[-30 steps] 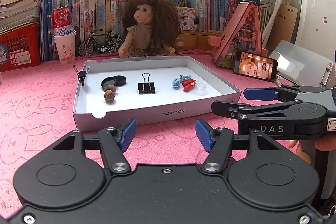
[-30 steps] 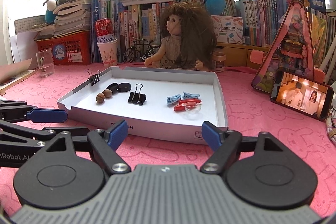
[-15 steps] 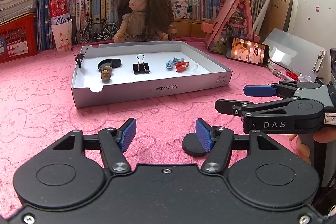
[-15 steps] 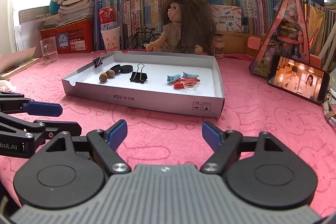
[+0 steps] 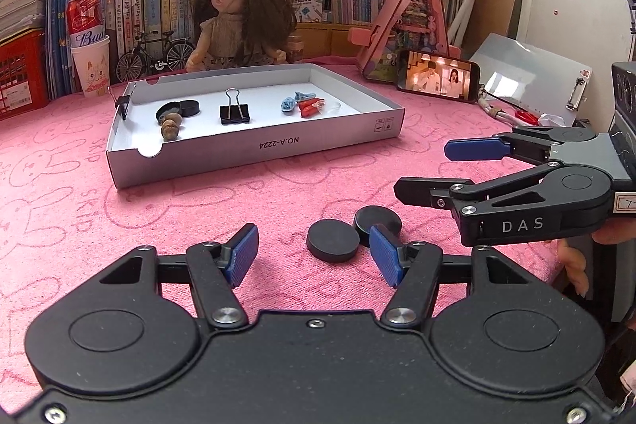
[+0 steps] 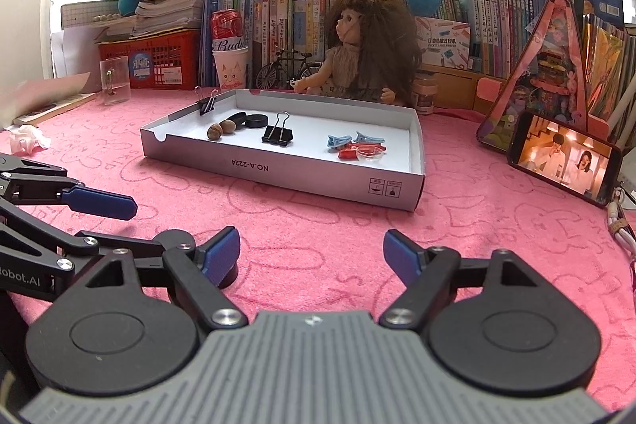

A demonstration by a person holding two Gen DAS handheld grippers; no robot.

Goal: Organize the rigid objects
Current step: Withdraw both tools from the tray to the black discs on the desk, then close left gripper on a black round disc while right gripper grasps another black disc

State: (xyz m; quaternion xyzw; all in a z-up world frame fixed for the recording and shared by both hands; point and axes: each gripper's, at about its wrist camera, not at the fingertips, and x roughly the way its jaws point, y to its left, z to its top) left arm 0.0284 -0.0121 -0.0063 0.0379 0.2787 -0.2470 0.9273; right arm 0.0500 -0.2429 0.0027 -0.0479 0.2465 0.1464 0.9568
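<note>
Two black round discs [image 5: 333,240] [image 5: 376,219] lie on the pink cloth just in front of my left gripper [image 5: 314,259], which is open and empty. One disc [image 6: 175,238] shows partly hidden behind my right gripper's left finger. My right gripper [image 6: 312,254] is open and empty; it also shows in the left wrist view [image 5: 445,165], to the right of the discs. The white tray [image 5: 254,148] holds black discs [image 5: 187,107], nuts [image 5: 170,128], a black binder clip [image 5: 234,112], and blue and red clips [image 5: 304,105].
A doll [image 5: 238,22] sits behind the tray, in front of rows of books. A phone [image 5: 437,76] leans at the right. A cup with a can [image 5: 89,58] and a red basket [image 5: 20,70] stand at the left. A small binder clip [image 5: 121,102] grips the tray's left wall.
Both grippers have pulled back from the tray and dropped toward the cloth. The two black discs have come fully into view in front of my left gripper.
</note>
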